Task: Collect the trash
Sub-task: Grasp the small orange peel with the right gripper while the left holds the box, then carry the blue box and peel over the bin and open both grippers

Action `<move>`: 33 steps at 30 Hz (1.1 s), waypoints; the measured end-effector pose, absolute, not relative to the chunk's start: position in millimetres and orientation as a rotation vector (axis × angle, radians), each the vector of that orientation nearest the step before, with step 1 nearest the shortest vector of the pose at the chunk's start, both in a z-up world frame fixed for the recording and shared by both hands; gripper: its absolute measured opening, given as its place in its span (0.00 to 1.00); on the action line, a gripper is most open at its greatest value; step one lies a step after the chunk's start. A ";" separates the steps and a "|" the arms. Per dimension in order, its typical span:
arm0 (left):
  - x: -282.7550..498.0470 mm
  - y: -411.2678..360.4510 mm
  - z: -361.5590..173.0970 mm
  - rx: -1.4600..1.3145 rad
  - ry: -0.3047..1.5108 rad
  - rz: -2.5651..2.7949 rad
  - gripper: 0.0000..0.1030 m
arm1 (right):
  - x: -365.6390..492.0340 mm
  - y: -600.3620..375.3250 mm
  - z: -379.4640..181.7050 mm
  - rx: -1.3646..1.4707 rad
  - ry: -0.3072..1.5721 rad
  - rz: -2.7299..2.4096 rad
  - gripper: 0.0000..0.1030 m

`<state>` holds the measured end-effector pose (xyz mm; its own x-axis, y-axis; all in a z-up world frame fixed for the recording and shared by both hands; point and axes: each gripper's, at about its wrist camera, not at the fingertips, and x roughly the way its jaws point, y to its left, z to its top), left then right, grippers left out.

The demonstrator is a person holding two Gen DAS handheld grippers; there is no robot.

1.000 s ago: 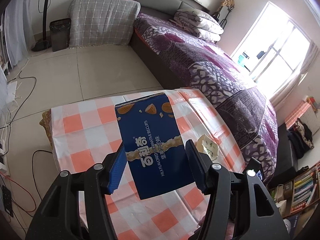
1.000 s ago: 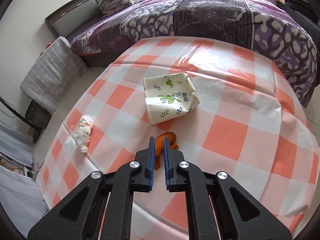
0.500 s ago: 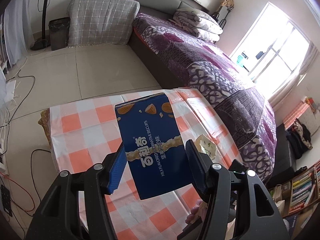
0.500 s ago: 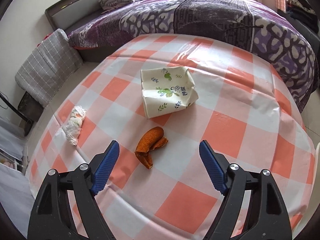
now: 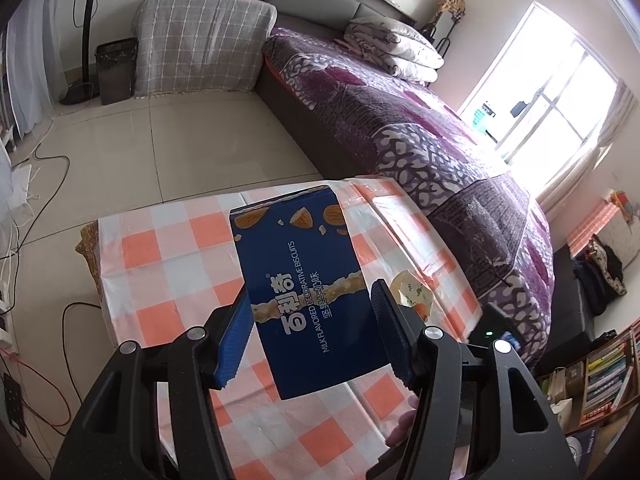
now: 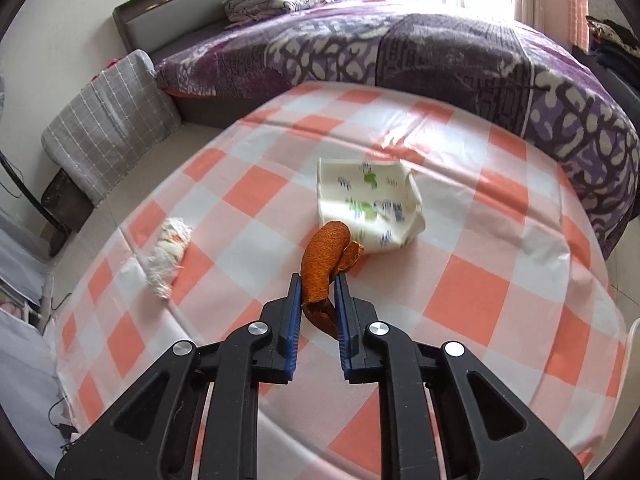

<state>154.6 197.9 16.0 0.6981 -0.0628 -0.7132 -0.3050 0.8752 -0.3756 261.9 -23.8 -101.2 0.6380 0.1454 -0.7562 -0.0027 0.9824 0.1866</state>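
right gripper [image 6: 317, 286], jaws just closed, pinches an orange peel [image 6: 322, 264] above the bench [image 6: 472, 300]; left gripper [image 5: 314, 332] clamps a blue biscuit box [image 5: 306, 292]

The left gripper [image 5: 314, 330] is pointed steeply downward, and its 2 blue pads are pressed against the sides of a blue biscuit box [image 5: 304, 296], which is held clear of the table. The right gripper [image 6: 318, 292] is likewise angled down; its jaws have just been closing and are clamped on an orange peel [image 6: 322, 264], lifted off the tablecloth.
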 end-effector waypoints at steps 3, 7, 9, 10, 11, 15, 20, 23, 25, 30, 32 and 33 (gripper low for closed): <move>152.7 190.0 19.4 -0.477 0.777 0.136 0.56 | 246.8 -32.2 -64.5 0.161 0.813 0.093 0.15; 150.2 176.7 22.4 -0.442 0.759 0.119 0.56 | 227.9 -50.7 -30.5 0.158 0.768 0.077 0.15; 149.9 168.9 22.8 -0.422 0.756 0.110 0.56 | 216.5 -63.5 -19.1 0.169 0.755 0.069 0.15; 149.5 164.7 22.7 -0.413 0.756 0.104 0.56 | 211.3 -69.0 -15.3 0.171 0.751 0.064 0.15; 149.9 161.3 22.7 -0.407 0.757 0.099 0.56 | 204.4 -76.4 -11.5 0.173 0.747 0.055 0.15; 151.4 147.7 19.9 -0.387 0.769 0.076 0.56 | 183.6 -101.2 -9.3 0.193 0.759 0.029 0.15; 153.5 129.0 15.2 -0.355 0.785 0.059 0.56 | 161.0 -132.6 -21.0 0.227 0.780 -0.021 0.15; 154.4 114.4 12.1 -0.329 0.794 0.042 0.56 | 151.6 -150.8 -32.7 0.251 0.793 -0.050 0.15; 155.6 104.8 8.5 -0.311 0.804 0.030 0.56 | 147.6 -164.7 -40.7 0.280 0.816 -0.070 0.15; 157.7 72.0 -0.4 -0.260 0.828 -0.014 0.56 | 138.8 -191.4 -40.3 0.310 0.807 -0.113 0.15; 157.3 57.7 -4.5 -0.249 0.841 -0.042 0.56 | 135.2 -201.2 -39.9 0.329 0.809 -0.126 0.15; 157.3 50.7 -6.2 -0.244 0.848 -0.056 0.56 | 132.9 -207.4 -39.7 0.339 0.810 -0.135 0.15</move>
<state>157.3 50.7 -6.2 0.6620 -0.1459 -0.7351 -0.0476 0.9707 -0.2356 132.9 -207.4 -39.7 0.6844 0.0103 -0.7291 0.2464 0.9378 0.2445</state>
